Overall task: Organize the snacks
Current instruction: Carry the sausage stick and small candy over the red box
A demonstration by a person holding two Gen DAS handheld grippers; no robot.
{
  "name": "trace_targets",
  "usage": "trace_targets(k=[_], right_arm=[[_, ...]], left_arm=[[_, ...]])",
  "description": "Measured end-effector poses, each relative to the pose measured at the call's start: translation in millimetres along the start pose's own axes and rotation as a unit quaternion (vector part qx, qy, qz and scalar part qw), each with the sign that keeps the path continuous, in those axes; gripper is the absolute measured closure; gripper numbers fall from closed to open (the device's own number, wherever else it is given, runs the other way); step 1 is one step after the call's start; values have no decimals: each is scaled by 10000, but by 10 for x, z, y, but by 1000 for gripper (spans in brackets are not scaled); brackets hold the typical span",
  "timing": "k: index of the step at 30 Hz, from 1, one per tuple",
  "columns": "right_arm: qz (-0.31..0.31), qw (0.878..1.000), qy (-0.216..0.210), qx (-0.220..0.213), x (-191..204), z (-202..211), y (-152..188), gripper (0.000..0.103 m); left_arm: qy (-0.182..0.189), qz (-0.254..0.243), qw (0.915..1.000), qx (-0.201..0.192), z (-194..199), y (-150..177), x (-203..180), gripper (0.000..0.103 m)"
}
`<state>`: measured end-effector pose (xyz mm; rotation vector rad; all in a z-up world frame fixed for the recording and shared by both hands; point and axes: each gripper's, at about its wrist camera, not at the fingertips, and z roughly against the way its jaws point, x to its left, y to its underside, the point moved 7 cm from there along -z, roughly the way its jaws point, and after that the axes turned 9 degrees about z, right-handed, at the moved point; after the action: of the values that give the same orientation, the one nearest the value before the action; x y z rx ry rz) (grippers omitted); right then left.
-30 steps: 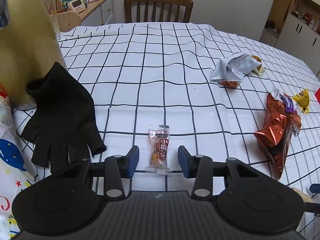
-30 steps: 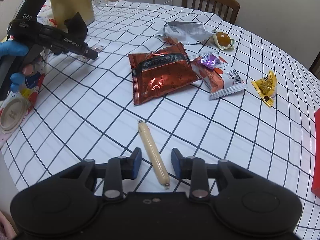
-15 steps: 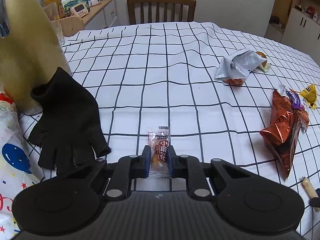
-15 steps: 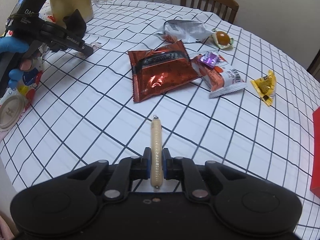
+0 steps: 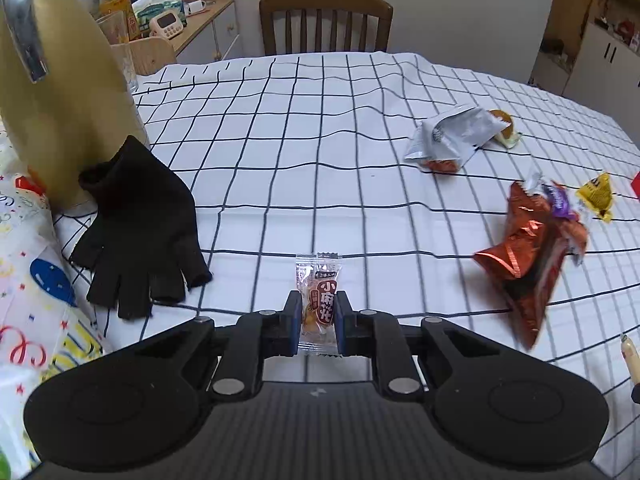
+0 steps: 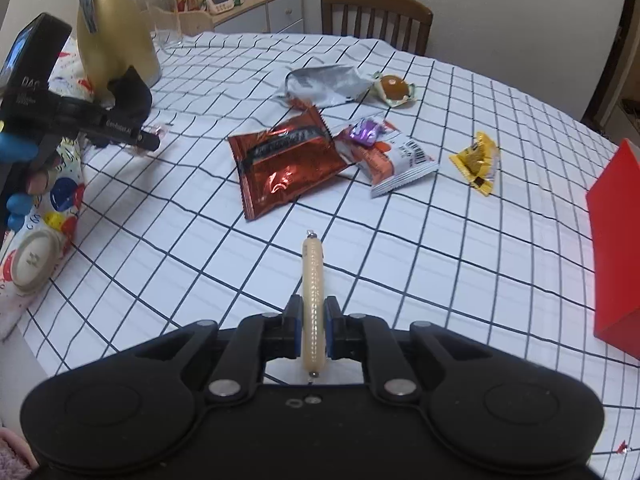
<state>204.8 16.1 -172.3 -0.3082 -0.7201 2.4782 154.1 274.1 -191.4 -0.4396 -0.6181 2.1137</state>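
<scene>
My left gripper [image 5: 317, 326] is shut on a small clear snack packet [image 5: 319, 284] with red print, held just above the checked tablecloth. My right gripper [image 6: 312, 330] is shut on a pale sausage stick [image 6: 313, 276] that points away from me. On the cloth lie a red foil bag [image 6: 286, 162], a white-and-orange packet [image 6: 396, 160] with a purple candy [image 6: 365, 131] on it, a yellow packet [image 6: 478, 160], a silver bag [image 6: 320, 84] and a round wrapped cake [image 6: 394, 88]. The left gripper also shows in the right wrist view [image 6: 148, 142].
A gold jug [image 5: 52, 92] and a black fingerless glove [image 5: 136, 228] sit at the left. A red box [image 6: 618, 248] stands at the right table edge. A patterned bag [image 5: 32, 280] lies at the near left. A wooden chair [image 5: 326, 24] stands behind the table.
Both grippers closed: the left on the small packet, the right on the sausage stick. Both items have since been lifted slightly off the cloth.
</scene>
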Motion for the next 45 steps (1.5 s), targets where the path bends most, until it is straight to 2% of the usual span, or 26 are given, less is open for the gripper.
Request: trace_targets(k=[11, 19, 33, 45], right_arm=[[-259, 9986, 111, -457, -158, 481, -51, 94], [-455, 9966, 167, -659, -386, 773, 34, 94], [-753, 9925, 351, -901, -1076, 1255, 287, 94], [-901, 9878, 700, -1059, -1867, 1598, 532, 94]], left_arm=[[412, 138, 9990, -66, 477, 101, -356, 87], [750, 70, 9970, -187, 853, 155, -820, 87], [1436, -323, 9886, -307, 1388, 263, -2020, 86], [1833, -804, 9787, -456, 1601, 344, -3156, 87]])
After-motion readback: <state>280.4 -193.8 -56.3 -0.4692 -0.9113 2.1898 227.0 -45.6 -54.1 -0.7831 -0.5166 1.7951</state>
